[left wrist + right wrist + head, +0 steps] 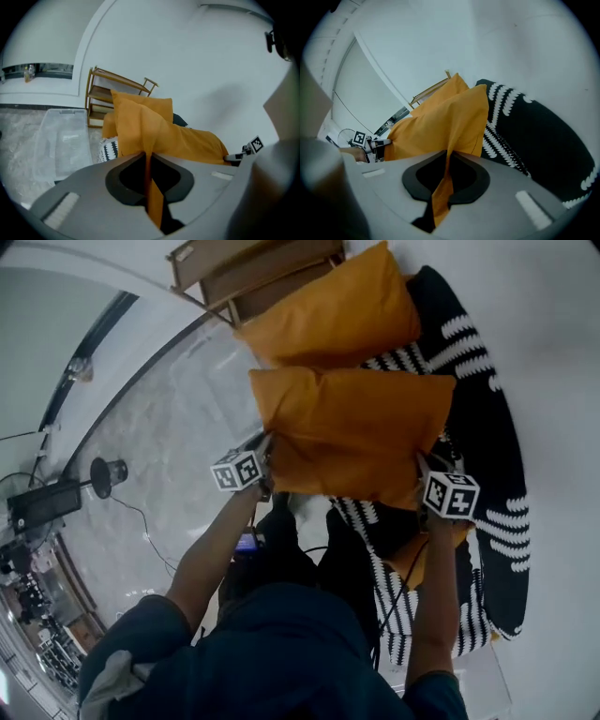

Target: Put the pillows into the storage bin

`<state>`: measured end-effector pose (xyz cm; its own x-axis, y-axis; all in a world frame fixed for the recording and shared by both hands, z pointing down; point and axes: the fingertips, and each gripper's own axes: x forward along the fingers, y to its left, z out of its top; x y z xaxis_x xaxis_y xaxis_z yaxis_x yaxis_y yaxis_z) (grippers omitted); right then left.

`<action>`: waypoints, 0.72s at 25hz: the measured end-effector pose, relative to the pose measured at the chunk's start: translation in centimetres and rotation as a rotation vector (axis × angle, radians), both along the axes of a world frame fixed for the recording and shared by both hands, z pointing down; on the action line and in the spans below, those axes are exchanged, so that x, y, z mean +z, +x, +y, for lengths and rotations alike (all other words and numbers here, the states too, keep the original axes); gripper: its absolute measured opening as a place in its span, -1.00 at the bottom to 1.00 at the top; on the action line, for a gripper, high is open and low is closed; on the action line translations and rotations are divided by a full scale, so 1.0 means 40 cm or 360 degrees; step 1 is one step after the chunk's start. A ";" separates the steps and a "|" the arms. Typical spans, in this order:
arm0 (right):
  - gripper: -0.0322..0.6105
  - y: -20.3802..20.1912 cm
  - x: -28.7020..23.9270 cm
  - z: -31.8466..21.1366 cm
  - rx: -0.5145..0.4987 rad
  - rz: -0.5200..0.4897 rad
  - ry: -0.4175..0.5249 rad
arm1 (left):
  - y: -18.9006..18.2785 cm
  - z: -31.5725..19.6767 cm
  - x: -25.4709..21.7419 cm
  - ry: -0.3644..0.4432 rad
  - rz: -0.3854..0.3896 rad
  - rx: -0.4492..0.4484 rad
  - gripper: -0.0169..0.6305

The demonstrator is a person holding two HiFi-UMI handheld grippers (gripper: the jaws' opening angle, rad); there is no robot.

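Closest to me, my left gripper (pixel 147 158) and right gripper (pixel 449 158) are each clamped tight on a near corner of the orange pillow (pixel 356 432), which stretches between them. It sits in front of a second orange pillow (pixel 337 310) and partly over a black-and-white patterned cushion (pixel 492 446). I see the clear storage bin (pixel 63 140) off to the left, just beside a wooden rack (pixel 101 93).

A wooden shelf (pixel 253 268) stands against the white wall (pixel 187 56), with a black-and-white patterned textile (pixel 497 427) beside it.
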<state>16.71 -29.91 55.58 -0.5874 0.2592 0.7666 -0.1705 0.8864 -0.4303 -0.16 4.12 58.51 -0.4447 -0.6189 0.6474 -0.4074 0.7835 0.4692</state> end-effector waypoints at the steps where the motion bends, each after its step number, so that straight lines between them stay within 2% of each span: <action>1: -0.82 -0.035 -0.003 0.049 -0.0022 -0.0012 -0.0025 | -0.035 0.051 -0.016 -0.0022 -0.0034 -0.0018 -0.90; 5: -0.82 -0.182 -0.012 0.275 -0.0085 -0.0038 -0.0129 | -0.202 0.271 -0.068 -0.0108 -0.0149 -0.0073 -0.90; 8: -0.83 -0.251 0.009 0.421 -0.0083 -0.0028 -0.0210 | -0.303 0.404 -0.081 -0.0175 -0.0209 -0.0065 -0.91; 18: -0.83 -0.531 0.089 0.808 0.0111 0.0068 -0.0400 | -0.661 0.741 -0.065 -0.0305 -0.0296 -0.0021 -0.91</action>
<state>-4.51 2.40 59.15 -0.5790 0.4046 0.7078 -0.2503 0.7380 -0.6267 -26.59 33.78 55.90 -0.5741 -0.4862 0.6588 -0.4618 0.8567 0.2298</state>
